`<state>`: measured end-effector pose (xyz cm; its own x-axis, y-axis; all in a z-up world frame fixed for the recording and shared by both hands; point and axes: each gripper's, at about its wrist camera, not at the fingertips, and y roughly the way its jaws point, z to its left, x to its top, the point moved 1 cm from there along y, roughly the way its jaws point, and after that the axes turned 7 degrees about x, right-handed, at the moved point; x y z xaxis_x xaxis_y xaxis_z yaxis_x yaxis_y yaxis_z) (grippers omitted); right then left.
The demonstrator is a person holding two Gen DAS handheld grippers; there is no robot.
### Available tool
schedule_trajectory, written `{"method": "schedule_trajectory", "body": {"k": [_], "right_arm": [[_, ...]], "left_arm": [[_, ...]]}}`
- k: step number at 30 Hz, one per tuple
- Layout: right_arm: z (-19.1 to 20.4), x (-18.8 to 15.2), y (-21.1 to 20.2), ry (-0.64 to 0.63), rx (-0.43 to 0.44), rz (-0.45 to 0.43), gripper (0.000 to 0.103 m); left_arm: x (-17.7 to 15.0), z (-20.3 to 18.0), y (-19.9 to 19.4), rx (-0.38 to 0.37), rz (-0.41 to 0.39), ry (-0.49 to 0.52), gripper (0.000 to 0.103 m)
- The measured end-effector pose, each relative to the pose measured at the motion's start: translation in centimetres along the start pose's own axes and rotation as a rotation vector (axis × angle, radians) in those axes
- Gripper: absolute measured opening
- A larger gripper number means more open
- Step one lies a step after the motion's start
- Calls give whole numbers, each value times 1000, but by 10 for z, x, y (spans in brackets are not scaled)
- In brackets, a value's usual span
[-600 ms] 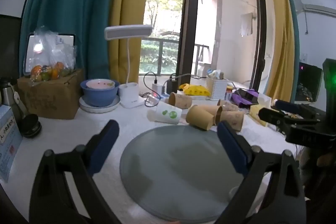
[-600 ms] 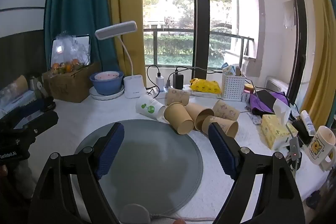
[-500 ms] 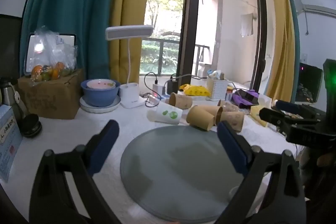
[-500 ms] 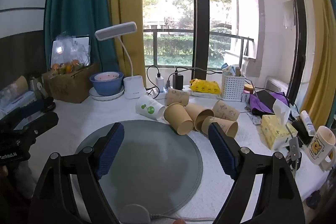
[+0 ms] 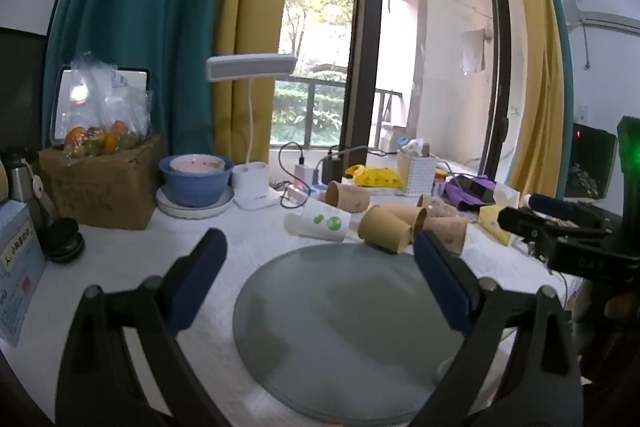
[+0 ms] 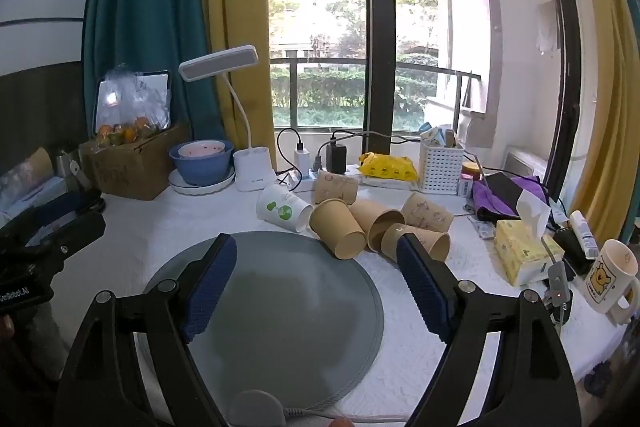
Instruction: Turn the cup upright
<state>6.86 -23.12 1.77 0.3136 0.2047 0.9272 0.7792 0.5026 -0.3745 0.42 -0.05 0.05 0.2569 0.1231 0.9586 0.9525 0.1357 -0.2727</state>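
I see a round gray mat (image 6: 280, 307) on the white tabletop (image 6: 420, 347). Behind it stand a white lamp (image 6: 250, 171), a blue bowl (image 6: 200, 165) on a plate and a box of fruit (image 6: 132, 163). A bear mug (image 6: 610, 277) sits near a yellow tissue box (image 6: 520, 255).

My right finger (image 6: 424, 287) covers the near side of the last paper cup (image 6: 424, 241). A white round thing (image 6: 254, 409) is cut off by the bottom edge — I can't tell what it is. From the left camera, my left finger (image 5: 440, 283) hides part of the patterned cup (image 5: 444, 229) — its print is too blurred to read.
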Motion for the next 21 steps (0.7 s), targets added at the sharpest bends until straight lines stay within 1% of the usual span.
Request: {"method": "schedule_trajectory", "body": {"k": [21], "right_arm": [[-2, 0, -1, 3, 1, 0, 84]], "left_arm": [[0, -2, -2, 2, -2, -5, 95]]}}
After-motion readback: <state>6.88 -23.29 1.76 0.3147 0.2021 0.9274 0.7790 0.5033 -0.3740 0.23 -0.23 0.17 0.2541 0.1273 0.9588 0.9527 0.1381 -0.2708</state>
